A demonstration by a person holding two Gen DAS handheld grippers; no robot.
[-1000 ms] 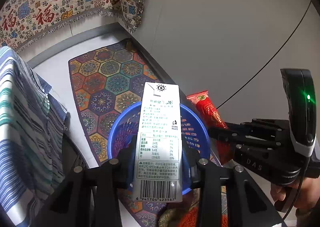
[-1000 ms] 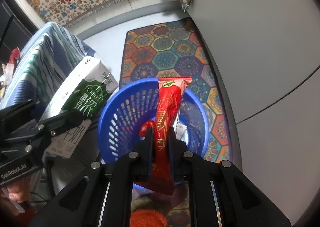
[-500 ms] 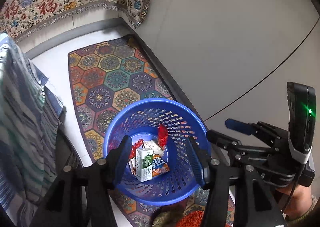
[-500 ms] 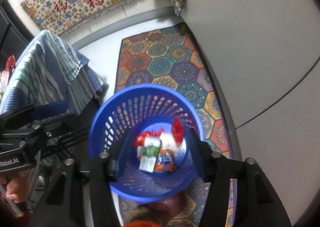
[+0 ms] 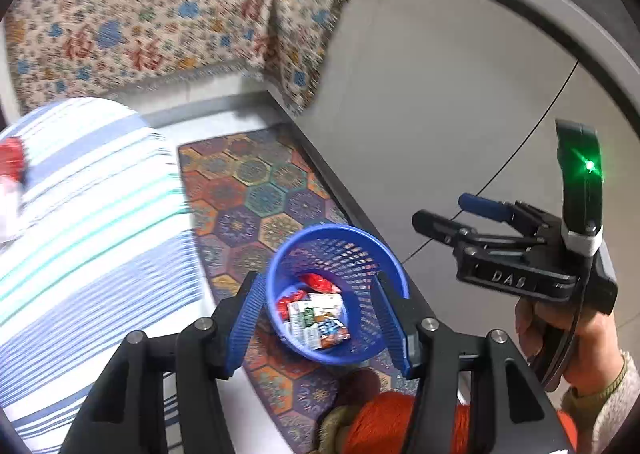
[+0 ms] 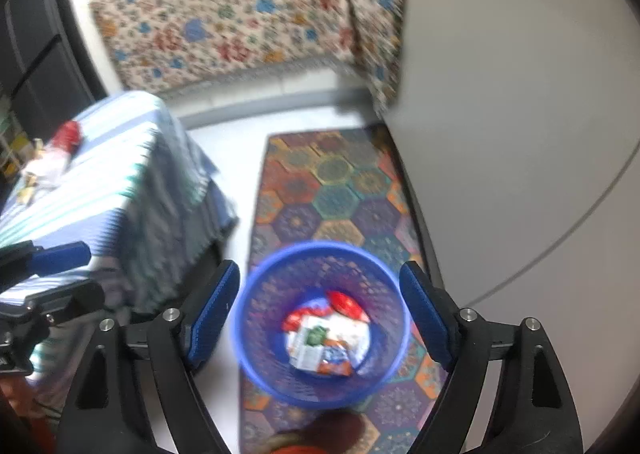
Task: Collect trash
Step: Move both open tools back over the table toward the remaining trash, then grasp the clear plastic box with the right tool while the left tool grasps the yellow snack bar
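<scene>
Trash (image 6: 326,336), a carton and wrappers, lies in the blue basket (image 6: 256,350) on the rug; left gripper (image 5: 320,318) released, right gripper (image 6: 320,318) just spread wide, both empty. Risk: more litter (image 6: 56,157) on the striped table could be missed

Two wrist fisheyes, both tilted steeply down from above onto the round blue perforated plastic basket (image 5: 390,274) (image 6: 256,334) standing on the hexagon-patterned multicoloured floor mat (image 5: 256,197) (image 6: 332,189). Left view from the basket's left, right view more directly overhead. Shared: basket, mat, blue-striped tablecloth (image 5: 88,213) (image 6: 120,173), floral wall hanging (image 5: 160,13) (image 6: 240,13).
</scene>
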